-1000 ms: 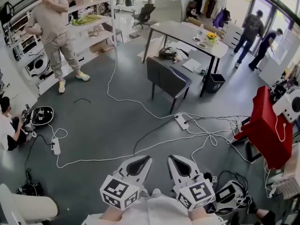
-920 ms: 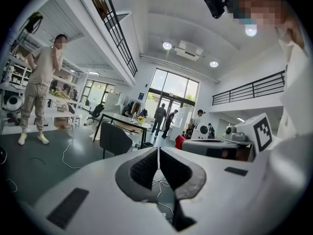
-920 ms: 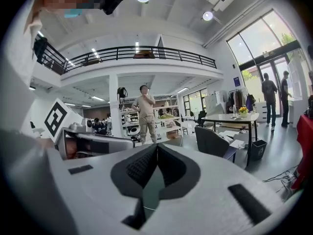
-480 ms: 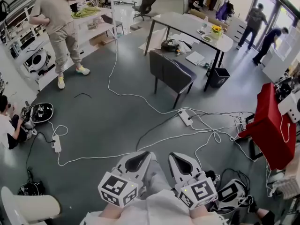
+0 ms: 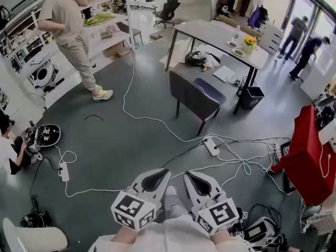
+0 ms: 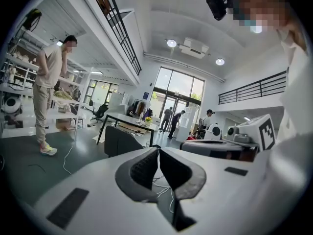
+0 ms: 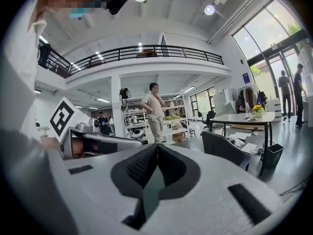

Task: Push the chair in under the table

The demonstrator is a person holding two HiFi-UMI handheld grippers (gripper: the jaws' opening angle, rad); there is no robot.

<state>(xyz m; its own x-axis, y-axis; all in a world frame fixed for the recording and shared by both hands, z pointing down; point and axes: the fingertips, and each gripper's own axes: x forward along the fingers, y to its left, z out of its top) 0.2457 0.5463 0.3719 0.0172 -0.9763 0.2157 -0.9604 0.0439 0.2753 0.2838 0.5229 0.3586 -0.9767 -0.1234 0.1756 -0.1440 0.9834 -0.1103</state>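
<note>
Head view: the left gripper (image 5: 157, 173) and right gripper (image 5: 190, 175) are hanging side by side at 6 o'clock, both pointing toward 12. Each pair of jaws is sitting closed with nothing in it. The chair (image 5: 195, 96) is standing well apart from them at about 1 o'clock, its back toward the camera and its seat facing the table (image 5: 220, 35). It is standing just outside the table's near edge, not under it. Cables (image 5: 157, 121) are trailing over the floor between grippers and chair, with a power strip (image 5: 212, 146) among them. A person (image 5: 71, 30) is standing at 10 o'clock.

Left gripper view: the left gripper's (image 6: 157, 151) jaws are meeting at their tips, gripping nothing. The chair (image 6: 120, 142) is showing just past them at 11 o'clock, with the table (image 6: 129, 120) behind it. The person (image 6: 49, 89) is standing at 9 o'clock.

Right gripper view: the right gripper's (image 7: 156, 148) jaws are pressing together, empty. The chair (image 7: 225, 153) is standing at 3 o'clock, and the table (image 7: 242, 117) is rising behind it. The person (image 7: 155, 111) is standing at 12 o'clock.
</note>
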